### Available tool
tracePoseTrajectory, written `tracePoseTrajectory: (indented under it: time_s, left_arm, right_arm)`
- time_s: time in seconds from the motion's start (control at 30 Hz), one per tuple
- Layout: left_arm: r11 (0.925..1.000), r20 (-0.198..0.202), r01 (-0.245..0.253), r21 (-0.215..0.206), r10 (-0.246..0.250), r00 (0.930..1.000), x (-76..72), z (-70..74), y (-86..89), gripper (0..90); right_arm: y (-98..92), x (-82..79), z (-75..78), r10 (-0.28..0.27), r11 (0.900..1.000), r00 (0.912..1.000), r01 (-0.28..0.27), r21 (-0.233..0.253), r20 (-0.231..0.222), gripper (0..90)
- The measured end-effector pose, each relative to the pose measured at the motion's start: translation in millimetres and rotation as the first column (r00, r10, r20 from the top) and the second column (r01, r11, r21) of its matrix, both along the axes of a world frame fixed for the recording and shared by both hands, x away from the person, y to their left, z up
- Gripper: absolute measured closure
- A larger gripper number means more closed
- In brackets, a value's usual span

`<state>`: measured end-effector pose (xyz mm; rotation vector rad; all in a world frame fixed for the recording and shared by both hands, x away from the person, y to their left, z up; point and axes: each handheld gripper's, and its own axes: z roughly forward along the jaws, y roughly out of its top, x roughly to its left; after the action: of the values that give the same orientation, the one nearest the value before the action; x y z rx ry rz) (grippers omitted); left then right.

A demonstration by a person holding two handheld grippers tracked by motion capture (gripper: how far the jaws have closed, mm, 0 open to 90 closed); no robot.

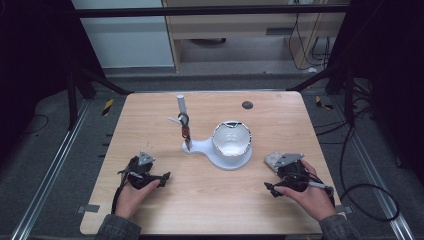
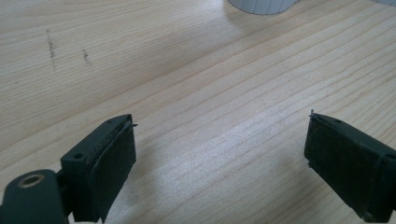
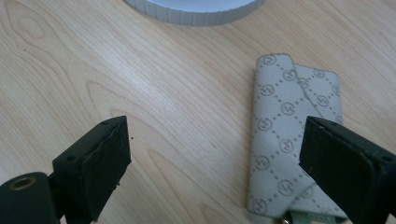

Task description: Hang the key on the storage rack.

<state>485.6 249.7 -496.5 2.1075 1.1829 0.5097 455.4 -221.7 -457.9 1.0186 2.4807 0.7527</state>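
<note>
Jaws of the right gripper (image 3: 215,163) are spread wide, nothing held; the tool is rested low over the table (image 1: 150,115) near its right edge, close to the near right corner. A pouch (image 3: 285,135), grey fabric with a repeated printed logo and folded over at one end, is seen lying flat just by the right-hand jaw, touching or nearly so; contact cannot be confirmed. In the high view the pouch (image 1: 272,160) is partly covered by the gripper's grey plate.

The left gripper (image 2: 219,163) is likewise released, jaws apart over bare wood near the near left corner, well apart from the pouch.

Toward the table centre a white stand (image 1: 200,147) is placed, with a bowl (image 1: 231,140) on its round base and an upright post (image 1: 181,107) from which a small dark item hangs; identity too small to tell.

Step judged: approach to the pouch, grasp not yet made. Next move is judged to require the right gripper to be shifted sideways so the pouch's edge sits between the jaws, then lowered and closed. The flat, thin fabric may slip on the wood.
</note>
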Motion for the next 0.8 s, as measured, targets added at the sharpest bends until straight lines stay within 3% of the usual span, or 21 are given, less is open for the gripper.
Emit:
tracePoseTrajectory:
  time_s: [0.1,0.13,0.37,0.8]
  left_arm:
    - [1.0,-0.004,0.001,0.006,-0.001,1.0,0.3,-0.3,1.0,8.5]
    - [0.9999,-0.006,-0.003,0.011,0.003,1.0,0.6,-1.9,0.8,8.5]
    - [0.9997,-0.024,0.012,0.023,-0.012,0.9996,3.0,-7.2,0.6,4.9]
    - [0.9999,0.011,0.009,0.008,-0.009,0.9999,1.7,-11.7,2.6,1.2]
  right_arm:
    - [-2.9,1.2,1.8,-0.003,1.0,0.9999,0.003,-0.009,-0.012,8.0]
    - [-6.0,2.8,3.9,-0.004,0.999,0.9998,0.004,-0.034,-0.017,7.6]
    - [-19.9,8.2,11.9,-0.02,0.996,0.9995,0.018,-0.092,-0.024,7.4]
    - [-39.6,18.0,25.2,-0.052,0.993,0.9981,0.048,-0.112,-0.034,9.1]
